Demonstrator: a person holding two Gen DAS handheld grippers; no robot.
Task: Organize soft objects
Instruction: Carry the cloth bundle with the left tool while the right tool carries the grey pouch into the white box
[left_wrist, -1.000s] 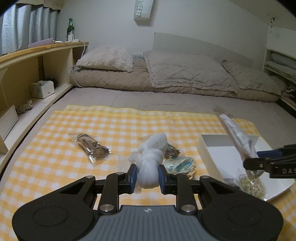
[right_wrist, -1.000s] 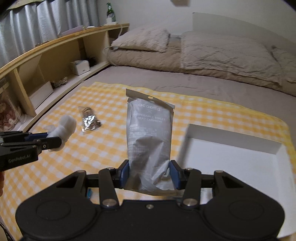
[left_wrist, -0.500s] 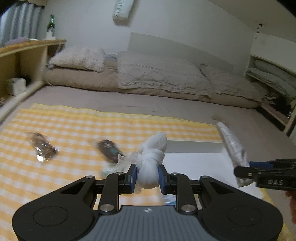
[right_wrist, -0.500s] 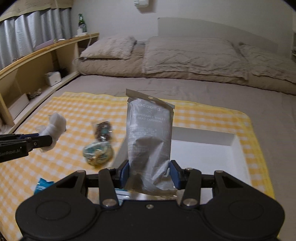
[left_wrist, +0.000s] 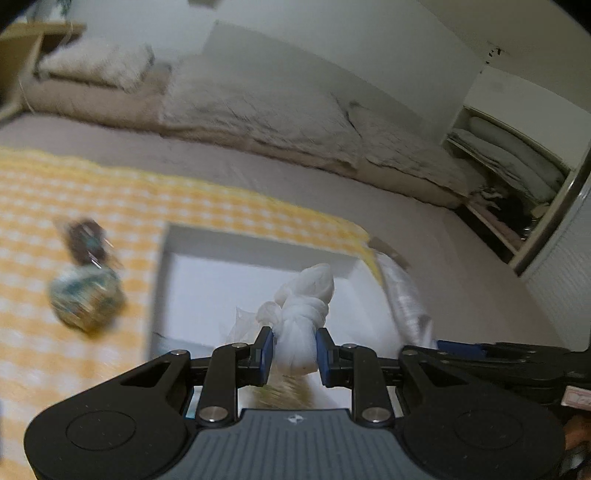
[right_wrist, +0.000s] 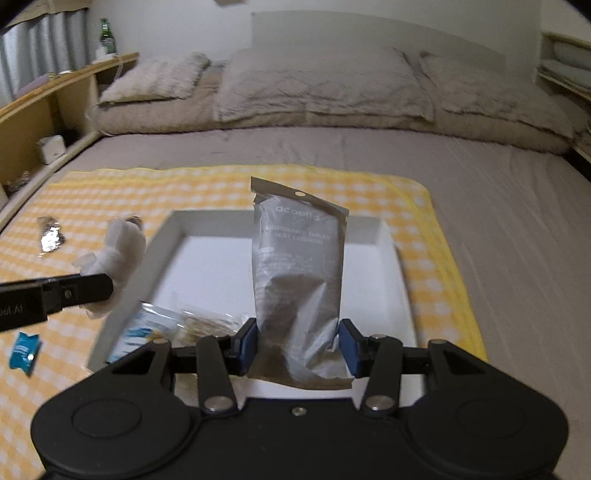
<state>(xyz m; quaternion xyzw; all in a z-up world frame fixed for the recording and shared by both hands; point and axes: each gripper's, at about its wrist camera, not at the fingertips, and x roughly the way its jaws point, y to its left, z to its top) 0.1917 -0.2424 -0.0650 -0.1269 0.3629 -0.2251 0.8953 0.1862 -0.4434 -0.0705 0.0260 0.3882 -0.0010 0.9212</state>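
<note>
From the left wrist view, my left gripper (left_wrist: 293, 350) is pinching the knotted white cloth bundle (left_wrist: 303, 310) at its lower end, blue pads pressed into both sides. It hangs over the white tray (left_wrist: 258, 243), toward the tray's right edge. I judge it light and very soft: it squashes under the pads, so I would keep my hold below the knot, where the fabric bunches thick and cannot slide through. Something clear and crinkly trails off its left side, probably a bit of film, though blur keeps me from being sure. The round patterned packet (left_wrist: 85, 299) and the dark packet (left_wrist: 86, 240) on the yellow checked cloth (left_wrist: 55, 184), left of the tray, are smeared by motion. The tray's near edge is hidden behind my own gripper.

From the right wrist view, my right gripper (right_wrist: 298, 345) is clamped on the grey foil pouch (right_wrist: 297, 258) near its bottom, the pouch standing upright over the tray's near edge. It looks light, crumpled and slippery; a grip low across the full width seems safest, since the sealed top would flop. Its base is cut off behind the jaws. Clear packets (right_wrist: 173, 325) lie in the tray's near left corner, contents unreadable. A small blue wrapper (right_wrist: 24, 349) sits on the checked cloth beyond the tray's left edge.
</note>
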